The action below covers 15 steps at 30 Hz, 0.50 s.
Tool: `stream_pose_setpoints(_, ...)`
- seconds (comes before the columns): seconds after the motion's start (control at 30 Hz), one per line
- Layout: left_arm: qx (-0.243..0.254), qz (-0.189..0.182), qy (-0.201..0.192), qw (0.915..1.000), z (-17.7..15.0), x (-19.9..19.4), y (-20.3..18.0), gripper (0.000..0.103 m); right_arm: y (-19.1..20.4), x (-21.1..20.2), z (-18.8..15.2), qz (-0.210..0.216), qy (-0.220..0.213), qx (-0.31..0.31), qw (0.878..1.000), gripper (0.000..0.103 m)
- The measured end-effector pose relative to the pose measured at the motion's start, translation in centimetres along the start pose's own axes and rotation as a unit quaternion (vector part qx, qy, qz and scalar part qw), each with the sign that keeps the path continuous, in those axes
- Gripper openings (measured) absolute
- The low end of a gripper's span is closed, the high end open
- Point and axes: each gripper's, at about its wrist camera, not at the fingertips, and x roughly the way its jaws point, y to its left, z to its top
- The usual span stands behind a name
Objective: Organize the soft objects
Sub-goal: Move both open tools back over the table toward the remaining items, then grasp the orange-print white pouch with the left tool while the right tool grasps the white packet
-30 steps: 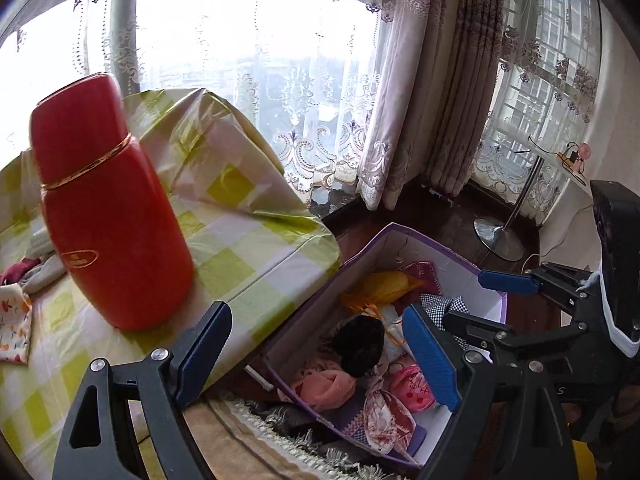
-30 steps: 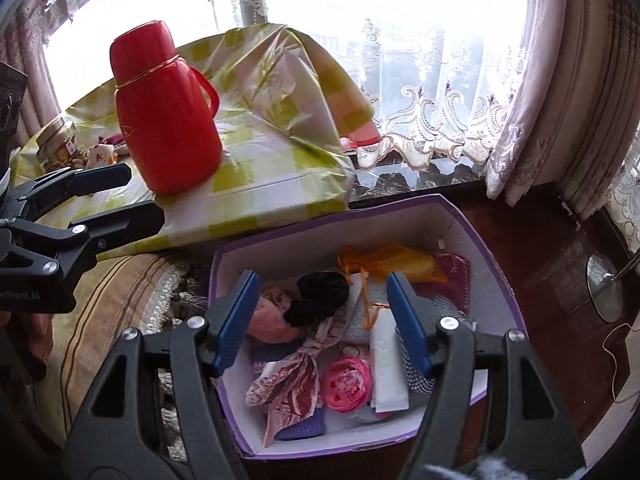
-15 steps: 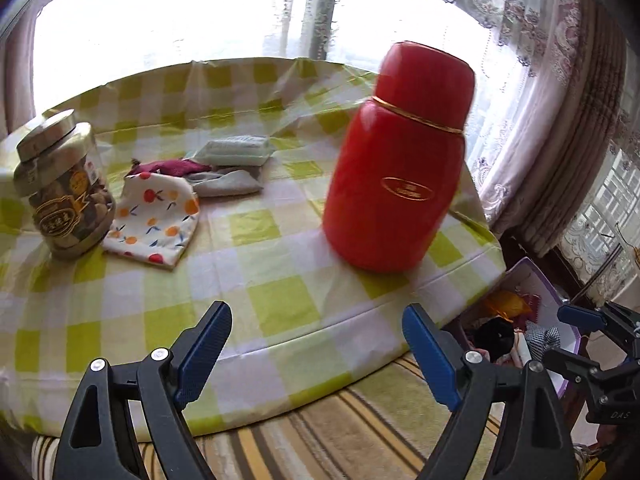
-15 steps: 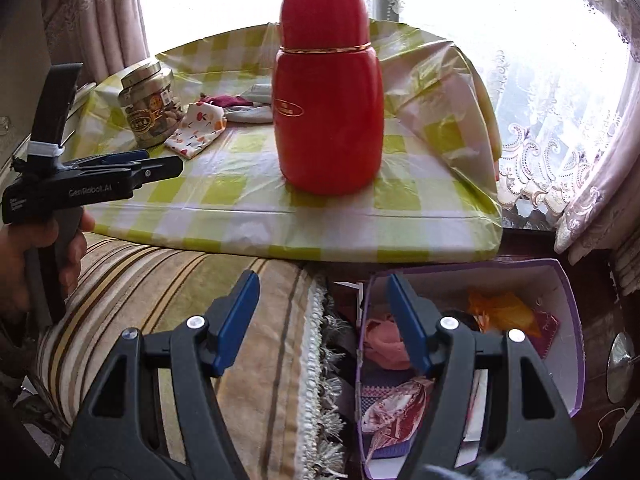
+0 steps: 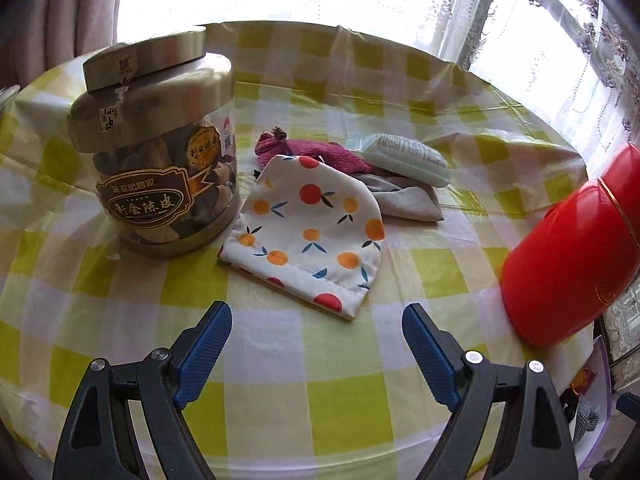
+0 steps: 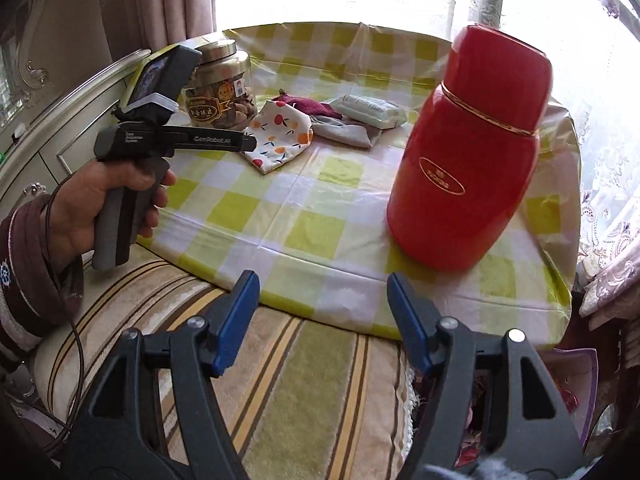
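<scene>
Left wrist view: the left gripper (image 5: 316,340) hangs over the green-and-white checked tablecloth (image 5: 280,392) with its blue-padded jaws spread wide and nothing between them. Just ahead of the fingertips lies the white fabric pouch printed with oranges (image 5: 308,232). Beyond it sit a maroon knitted cloth (image 5: 320,152), a grey folded cloth (image 5: 408,200) and a pale green tissue pack (image 5: 412,158). Ahead-left stands a clear plastic jar with a silver lid (image 5: 160,148); far right, a red thermos flask (image 5: 572,264).

Right wrist view: the right gripper (image 6: 324,320) is parted and empty above a striped beige cushion (image 6: 296,396), short of the table edge. The flask (image 6: 468,164) stands ahead-right. A hand (image 6: 96,204) holds the left gripper (image 6: 246,144) ahead-left, near the pouch (image 6: 280,132).
</scene>
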Motion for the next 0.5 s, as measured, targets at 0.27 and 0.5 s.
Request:
stream_pose_setpoints(0.27, -0.002, 0.024, 0.024, 0.9994, 2.4, 5.2, 0.8, 0.09, 2.1, 4.1, 5.3, 0.008, -0.005, -0.002, 1.0, 0.07)
stream_pose_setpoints(0.5, 0.031, 0.03, 0.036, 0.9984, 1.7, 7.6, 0.0, 0.093, 2.4, 7.3, 9.9, -0.015, -0.021, 0.02, 0.999, 0.075)
